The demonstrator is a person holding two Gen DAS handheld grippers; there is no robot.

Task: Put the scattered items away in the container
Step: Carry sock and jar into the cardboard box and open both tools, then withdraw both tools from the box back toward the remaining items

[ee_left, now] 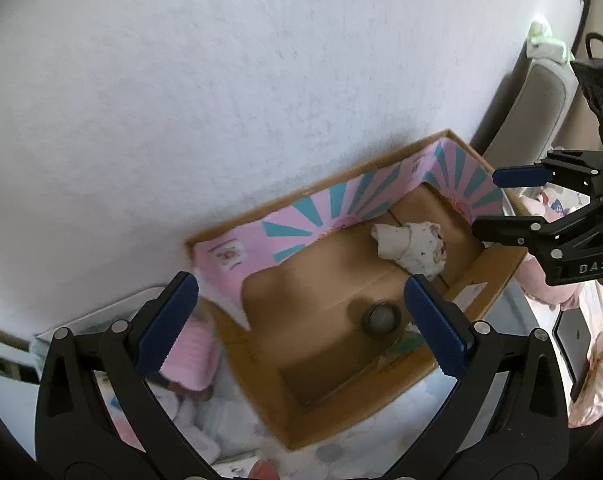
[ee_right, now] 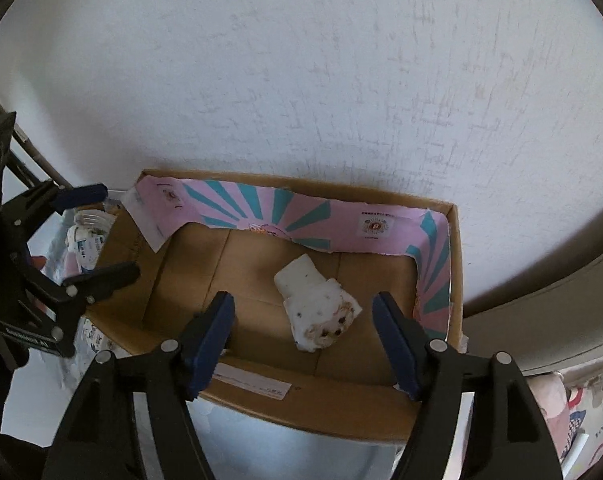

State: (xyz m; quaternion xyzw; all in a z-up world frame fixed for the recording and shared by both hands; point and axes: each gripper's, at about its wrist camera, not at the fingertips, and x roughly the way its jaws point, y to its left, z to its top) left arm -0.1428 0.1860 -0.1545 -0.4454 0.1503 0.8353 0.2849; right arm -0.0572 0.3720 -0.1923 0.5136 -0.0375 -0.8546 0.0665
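a white cloth (ee_right: 317, 312) and a small dark round thing (ee_left: 381, 317) already lie in the cardboard box (ee_right: 453, 280) at mid-frame, more clutter (ee_left: 189, 348) waits lower left, and both left gripper (ee_left: 301, 328) and right gripper (ee_right: 305, 344) hang released, empty.

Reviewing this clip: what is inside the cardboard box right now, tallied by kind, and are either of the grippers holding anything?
White rolled cloth item: 1
Small dark round item: 1
Total inside the cardboard box: 2
Held by the left gripper: 0, jaws open
Held by the right gripper: 0, jaws open
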